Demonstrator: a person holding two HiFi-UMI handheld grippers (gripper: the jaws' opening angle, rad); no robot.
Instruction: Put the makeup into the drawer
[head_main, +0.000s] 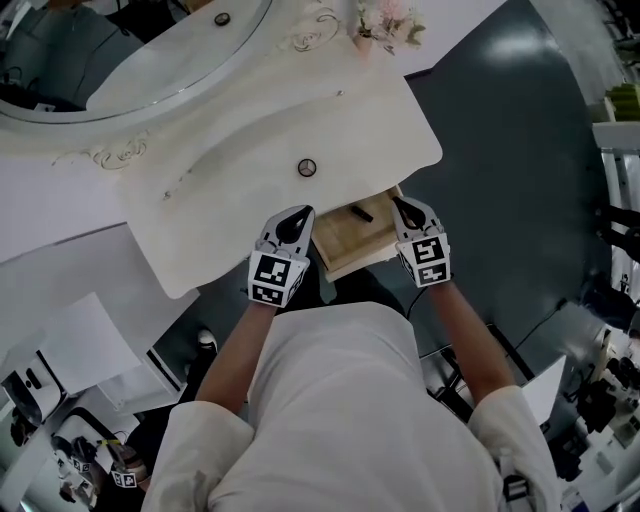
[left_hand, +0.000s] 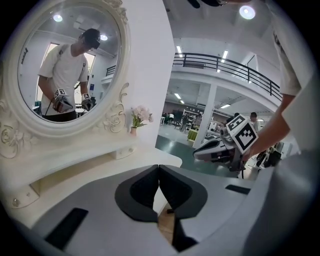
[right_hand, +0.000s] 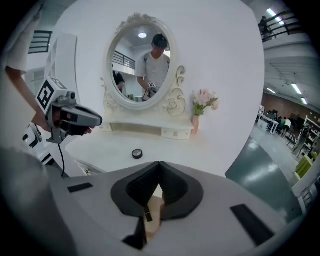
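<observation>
Holding both tools above the open drawer w/ nothing in them: left tool (head_main: 300, 214) pressed together, right tool (head_main: 401, 205) pressed together too. Just below & between them the pale wooden drawer (head_main: 345, 250) stands pulled out, w/ a slim dark stick (head_main: 360, 213), prob makeup, lying in it. Farther out on the white desk (head_main: 230, 170) sits the small round black makeup compact (head_main: 307, 167), flat, no long axis. It's almost straight ahead of my left tool and off to the left of my right one, so left looks nearer.

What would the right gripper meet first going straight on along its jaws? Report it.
Probably the white tabletop: the shut right gripper aims just right of the round compact, above the open drawer. Depth is unclear.
</observation>
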